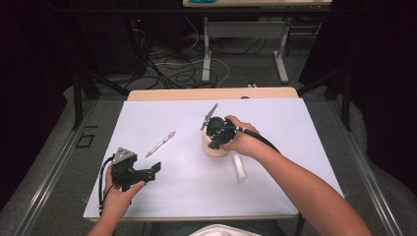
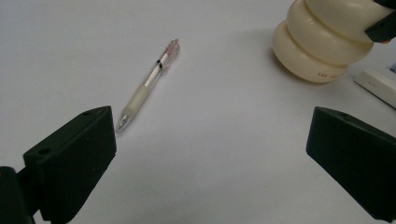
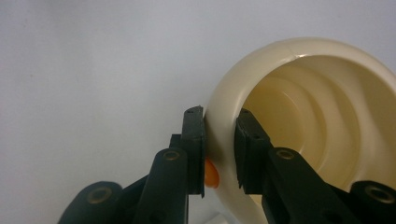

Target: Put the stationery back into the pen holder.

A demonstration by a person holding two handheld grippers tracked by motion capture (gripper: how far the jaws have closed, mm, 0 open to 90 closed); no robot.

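Observation:
A cream ribbed cup (image 1: 215, 148) stands on the white table sheet (image 1: 275, 128) near the middle. My right gripper (image 3: 219, 144) points down onto it and is shut on the cup's rim (image 3: 219, 119), one jaw outside the wall and one inside. In the left gripper view the cup (image 2: 317, 51) sits at the far right, leaning a little. A clear pen with a white grip (image 1: 161, 143) lies to the cup's left; it also shows ahead of my left gripper (image 2: 210, 149) as the pen (image 2: 147, 84). My left gripper (image 1: 152, 170) rests at the front left, open, with nothing between its jaws.
A small white bar (image 1: 239, 167) lies just right of the cup, under my right forearm; its end (image 2: 378, 84) shows in the left gripper view. Beyond the table's wooden far edge (image 1: 211, 93) are table legs and cables on the floor.

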